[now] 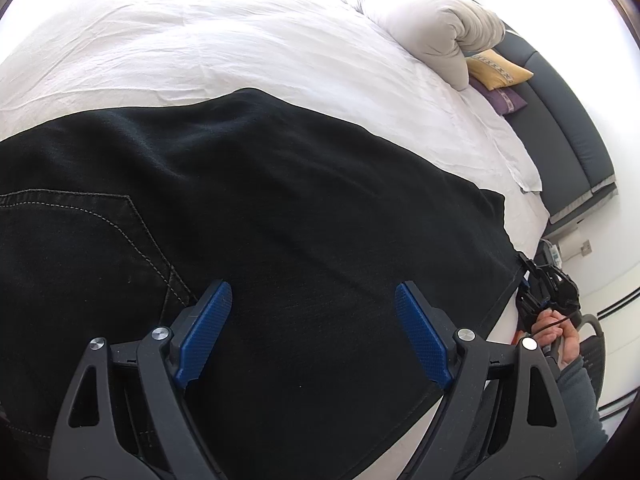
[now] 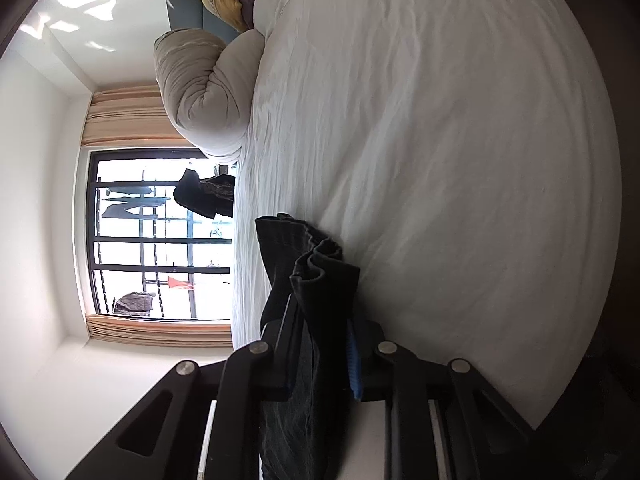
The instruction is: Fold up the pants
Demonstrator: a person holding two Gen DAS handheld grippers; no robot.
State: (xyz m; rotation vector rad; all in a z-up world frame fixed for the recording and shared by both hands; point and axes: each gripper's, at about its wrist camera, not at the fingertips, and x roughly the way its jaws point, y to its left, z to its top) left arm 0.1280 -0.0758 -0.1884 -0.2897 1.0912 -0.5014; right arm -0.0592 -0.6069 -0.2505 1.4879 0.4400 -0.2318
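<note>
Black pants (image 1: 260, 200) lie spread flat on a white bed sheet (image 1: 240, 48), a stitched back pocket at the left. My left gripper (image 1: 312, 300) is open, its blue pads hovering over the pants fabric, holding nothing. My right gripper (image 1: 532, 276) shows at the far right, clamped on the leg end of the pants. In the right wrist view my right gripper (image 2: 324, 320) is shut on a bunched fold of the black pants (image 2: 316, 264), held at the bed's edge over the white sheet (image 2: 440, 160).
A rolled grey duvet (image 1: 432, 24) and yellow (image 1: 500, 68) and purple cushions lie near the dark headboard (image 1: 568, 128). A window with bars (image 2: 160, 236) and curtains stands beyond the bed. A chair sits beside the bed at the right.
</note>
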